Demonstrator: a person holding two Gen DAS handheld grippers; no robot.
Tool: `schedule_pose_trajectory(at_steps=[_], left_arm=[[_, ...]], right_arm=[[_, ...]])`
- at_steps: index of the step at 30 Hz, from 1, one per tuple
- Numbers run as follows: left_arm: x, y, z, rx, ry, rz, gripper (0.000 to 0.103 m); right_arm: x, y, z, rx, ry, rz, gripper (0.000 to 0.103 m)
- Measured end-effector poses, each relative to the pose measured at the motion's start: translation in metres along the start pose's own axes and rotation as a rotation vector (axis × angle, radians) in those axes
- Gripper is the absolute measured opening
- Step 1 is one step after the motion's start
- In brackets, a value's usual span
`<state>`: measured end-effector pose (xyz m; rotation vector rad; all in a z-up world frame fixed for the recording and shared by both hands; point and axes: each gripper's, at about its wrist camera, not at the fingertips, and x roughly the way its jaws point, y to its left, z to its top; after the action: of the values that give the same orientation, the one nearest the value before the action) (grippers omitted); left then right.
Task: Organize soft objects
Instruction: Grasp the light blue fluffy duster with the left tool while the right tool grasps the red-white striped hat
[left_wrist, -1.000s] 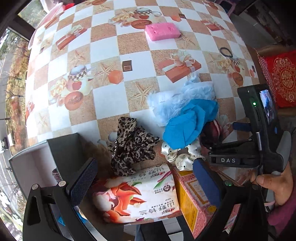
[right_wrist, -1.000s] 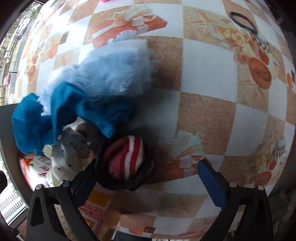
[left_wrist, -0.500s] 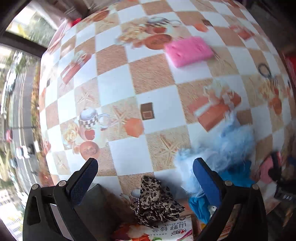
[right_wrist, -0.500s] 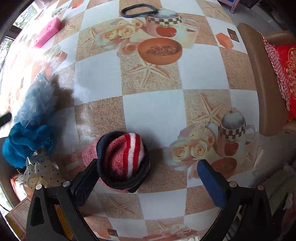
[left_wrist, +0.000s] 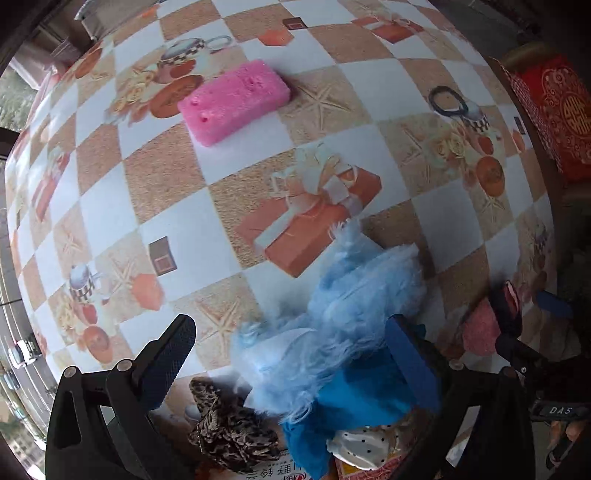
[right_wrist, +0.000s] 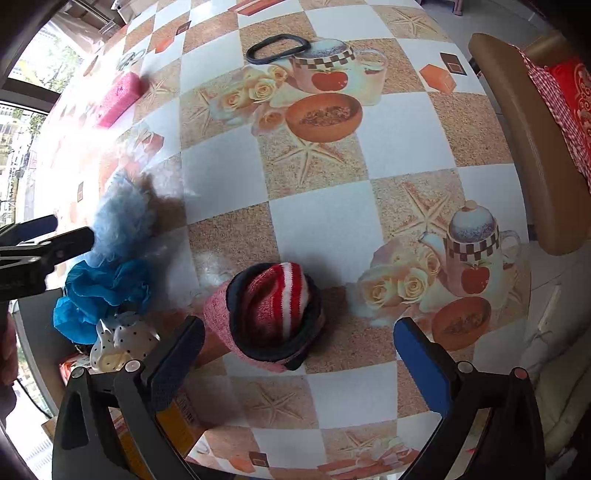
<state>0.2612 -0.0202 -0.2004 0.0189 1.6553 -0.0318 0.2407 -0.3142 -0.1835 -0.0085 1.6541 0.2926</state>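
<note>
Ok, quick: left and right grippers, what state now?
Left gripper: open, holding nothing, over the fluffy blue item.
Right gripper: open, empty, around the striped sock.

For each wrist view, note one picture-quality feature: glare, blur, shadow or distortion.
Left wrist view: fisheye bends the checked tablecloth into a dome; the fluffy light-blue item looks soft and smeared. Right wrist view: window glare washes out the cloth near the pink sponge; the rolled striped sock casts a shadow.
</note>
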Motion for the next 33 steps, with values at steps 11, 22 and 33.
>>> schedule_pose_trajectory(at_steps=[11, 22, 33], left_arm=[[0.028, 0.029, 0.011, -0.103, 0.049, -0.01, 0.103], [0.042, 0.021, 0.009, -0.07, 0.031, -0.002, 0.103], [0.042, 0.008, 0.0, -0.076, 0.033, -0.007, 0.093]], right_arm=[[0.036, 0.006, -0.01, -0.068, 0.04, -0.13, 0.103], [0.038, 0.032, 0.005, -0.108, -0.008, -0.172, 0.103], [0.059, 0.092, 0.019, -0.193, -0.018, -0.186, 0.083]])
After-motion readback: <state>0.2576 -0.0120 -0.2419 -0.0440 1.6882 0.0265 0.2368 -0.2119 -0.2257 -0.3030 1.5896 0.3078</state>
